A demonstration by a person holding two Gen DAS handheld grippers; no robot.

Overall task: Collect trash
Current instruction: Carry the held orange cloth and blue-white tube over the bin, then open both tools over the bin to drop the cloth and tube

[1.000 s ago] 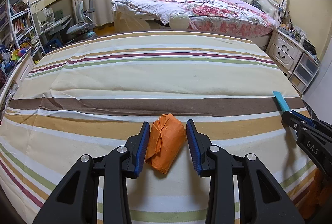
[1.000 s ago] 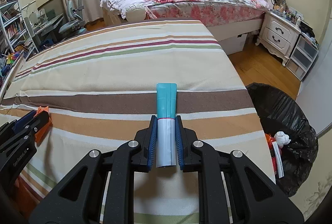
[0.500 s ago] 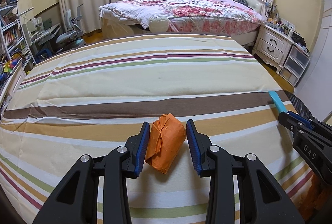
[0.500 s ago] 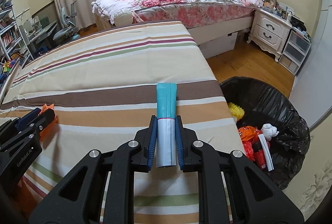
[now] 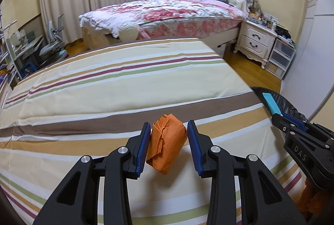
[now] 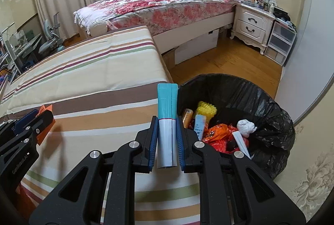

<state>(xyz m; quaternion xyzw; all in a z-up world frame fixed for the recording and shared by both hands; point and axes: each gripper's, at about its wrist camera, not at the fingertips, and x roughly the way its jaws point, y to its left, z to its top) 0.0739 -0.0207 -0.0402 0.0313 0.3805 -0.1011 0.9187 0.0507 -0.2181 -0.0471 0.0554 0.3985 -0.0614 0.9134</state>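
"DAS" stands in white letters on the right claw (image 5: 300, 139); "GenRobot.AI" stands along the side of the left claw (image 6: 19, 164).

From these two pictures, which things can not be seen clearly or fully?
- Bin bag: right wrist view, its near side is hidden behind the right hand-held gripper.
- Teal and white pouch: printing too small to read.
- Orange wad: left wrist view, underside hidden.
- Nightstand items: too small and blurred.
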